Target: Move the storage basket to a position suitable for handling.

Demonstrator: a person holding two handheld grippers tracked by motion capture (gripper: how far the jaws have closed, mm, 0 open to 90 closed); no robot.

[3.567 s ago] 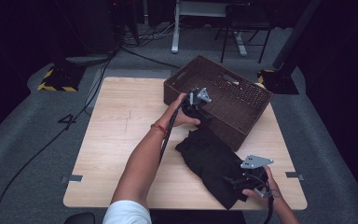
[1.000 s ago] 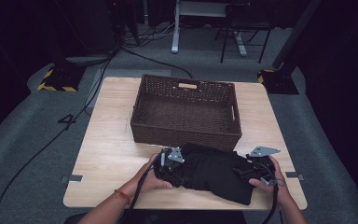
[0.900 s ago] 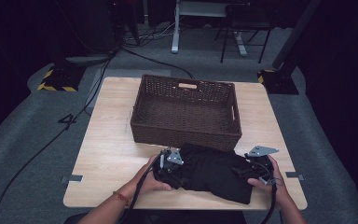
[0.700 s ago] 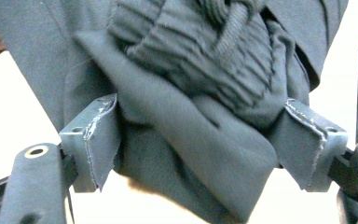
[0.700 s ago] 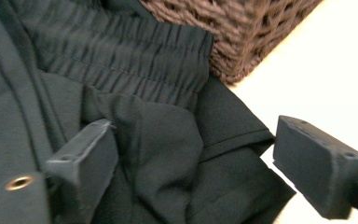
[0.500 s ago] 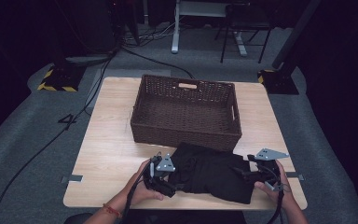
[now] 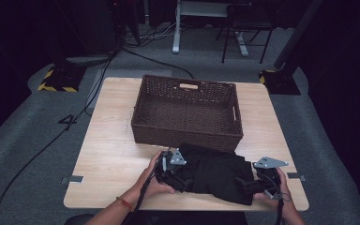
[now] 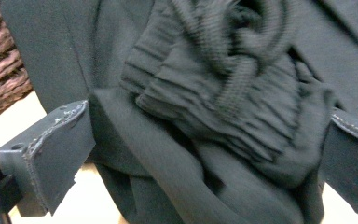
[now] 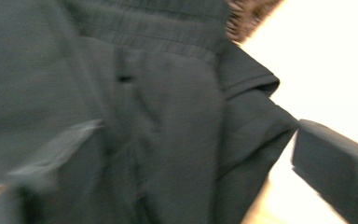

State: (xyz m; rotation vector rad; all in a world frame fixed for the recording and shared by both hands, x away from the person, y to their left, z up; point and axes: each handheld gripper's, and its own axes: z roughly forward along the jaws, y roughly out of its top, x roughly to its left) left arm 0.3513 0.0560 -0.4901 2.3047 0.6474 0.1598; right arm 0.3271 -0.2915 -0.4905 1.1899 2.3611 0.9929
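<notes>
Black cloth (image 7: 218, 172) lies bunched between the left gripper (image 7: 172, 169) and right gripper (image 7: 261, 180) — jaws of both just opened, released around its ends. Wooden table (image 7: 112, 145), wicker basket (image 7: 187, 112) just behind — grey floor around.

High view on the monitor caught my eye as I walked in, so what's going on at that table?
A person works a folded black garment at the near edge of the wooden table, in front of a brown wicker basket. The left gripper is at one end and the right gripper at the other. Both have just been opening their jaws, which stand wide with cloth between them and not pinched. The garment lies outside the basket.
</notes>
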